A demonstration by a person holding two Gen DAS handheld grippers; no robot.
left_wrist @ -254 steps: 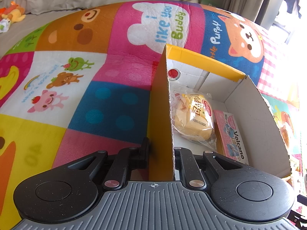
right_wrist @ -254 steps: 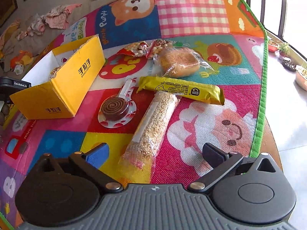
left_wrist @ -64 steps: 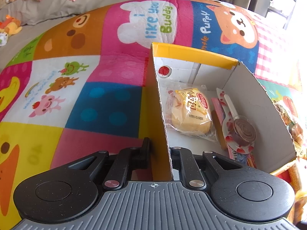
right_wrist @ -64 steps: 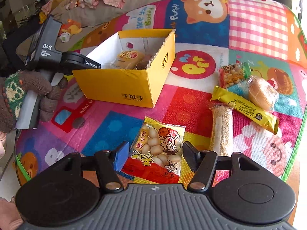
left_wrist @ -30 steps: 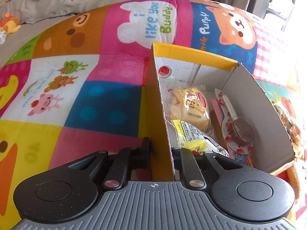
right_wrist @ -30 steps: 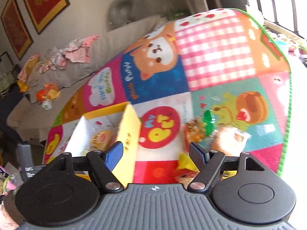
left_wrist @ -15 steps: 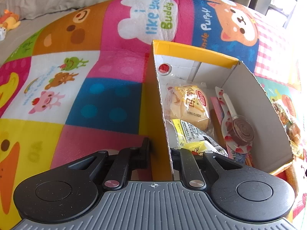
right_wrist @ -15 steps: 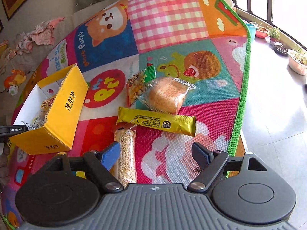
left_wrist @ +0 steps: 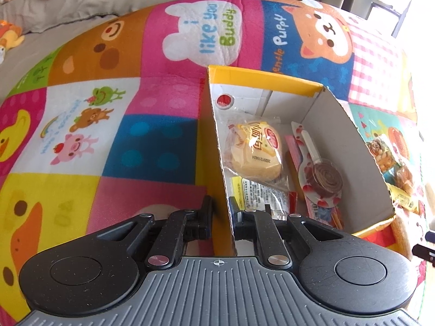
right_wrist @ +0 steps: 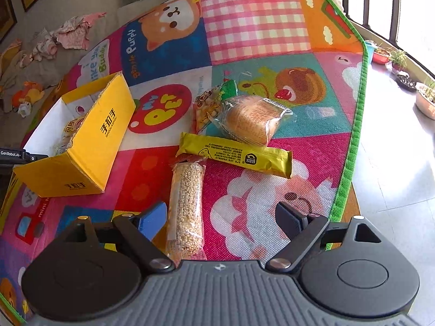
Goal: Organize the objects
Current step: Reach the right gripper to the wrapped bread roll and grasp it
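Observation:
My left gripper (left_wrist: 221, 212) is shut on the near left wall of the yellow cardboard box (left_wrist: 361, 168), one finger outside and one inside. The box holds a yellow bun pack (left_wrist: 255, 149), a chocolate lollipop (left_wrist: 323, 176), a pink pack (left_wrist: 296, 157) and a snack bag (left_wrist: 258, 193). My right gripper (right_wrist: 220, 216) hangs low over the mat, its jaws opening. A grain bar (right_wrist: 186, 198) lies between them by the blue left finger, untouched. Beyond lie a yellow bar (right_wrist: 236, 154), a wrapped bun (right_wrist: 250, 119) and a green-topped snack bag (right_wrist: 209, 103). The box (right_wrist: 106, 135) stands to their left.
The colourful play mat (right_wrist: 252, 27) ends in a green edge (right_wrist: 350, 146) on the right, with tiled floor and plant pots (right_wrist: 426, 100) beyond. A sofa with clothes (right_wrist: 70, 35) and a soft toy (right_wrist: 27, 92) lies at the back left.
The right gripper has come down towards the loose snacks and its jaws have spread wider. The left gripper has kept its hold on the box wall without moving.

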